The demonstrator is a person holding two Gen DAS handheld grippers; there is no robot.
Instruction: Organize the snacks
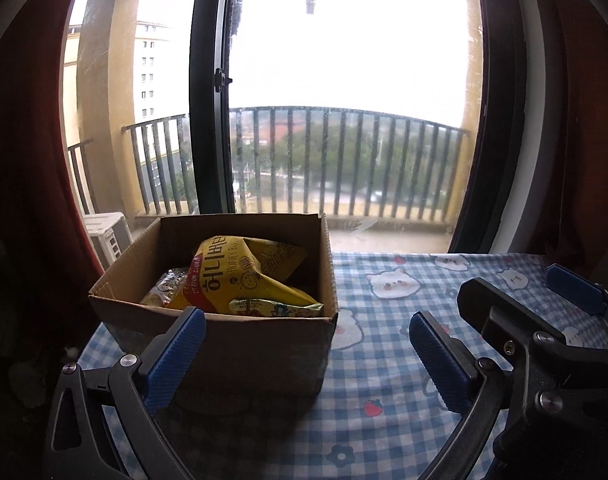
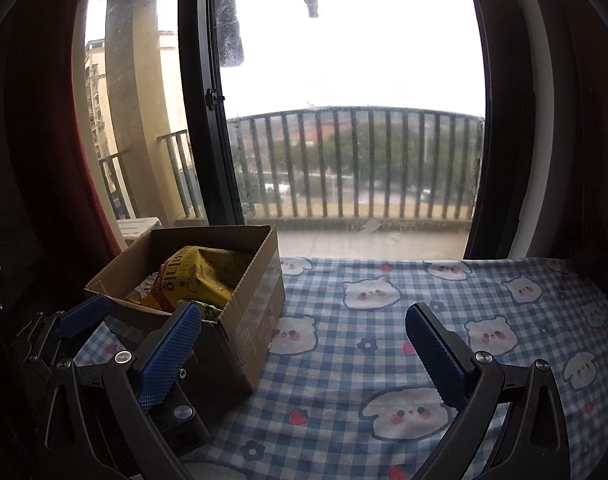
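Observation:
An open cardboard box [image 1: 264, 344] stands at the left of the table and holds snack bags: a large yellow bag [image 1: 240, 276], a small green packet [image 1: 276, 307] and a pale bag [image 1: 164, 290] at the left. My left gripper [image 1: 306, 354] is open and empty, just in front of the box. The right gripper [image 1: 544, 300] shows at the right in the left wrist view. In the right wrist view the box [image 2: 244, 320] with the yellow bag [image 2: 196, 280] is at left. My right gripper [image 2: 304, 352] is open and empty above the cloth. The left gripper [image 2: 124, 316] shows beside the box.
A blue checked tablecloth [image 2: 384, 320] with cat and strawberry prints covers the table. Behind it is a big window [image 2: 344, 120] with a dark frame and a balcony railing. Dark red curtains [image 1: 24, 160] hang at both sides.

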